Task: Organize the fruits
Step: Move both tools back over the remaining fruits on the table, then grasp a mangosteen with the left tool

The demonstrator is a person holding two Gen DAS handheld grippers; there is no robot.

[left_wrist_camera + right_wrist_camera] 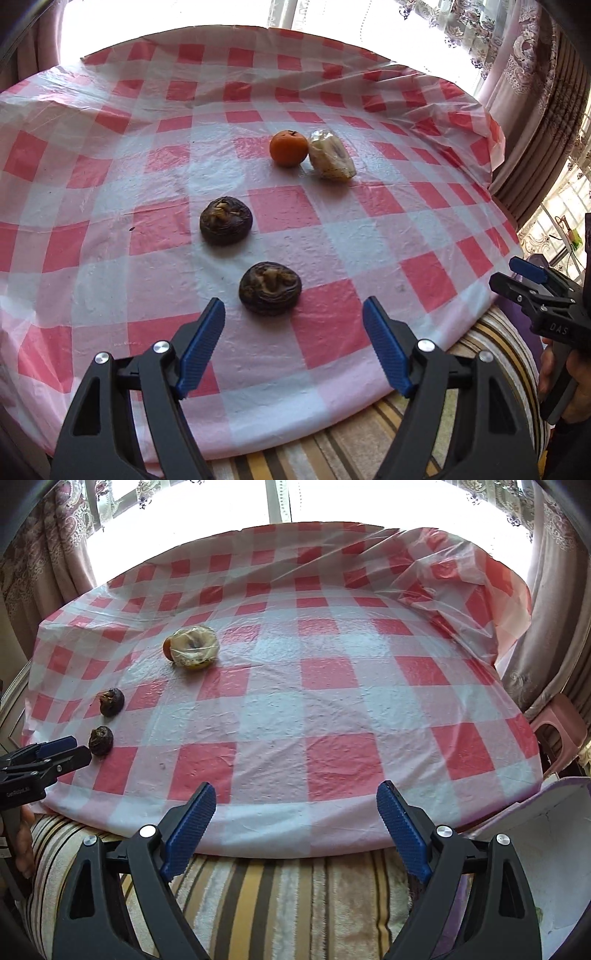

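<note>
Far dark fruit (226,220) left of centre on the checked tablecloth (110,155); near dark fruit (269,293) just beyond left gripper (293,317), jaws wide apart, nothing between; orange (289,147) farther off, touching a plastic-wrapped fruit (331,154) on its right; right gripper (296,799) at near edge, jaws spread, empty

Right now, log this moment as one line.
left gripper: jaws open, empty | right gripper: jaws open, empty | orange touching wrapped fruit | two dark fruits apart
</note>
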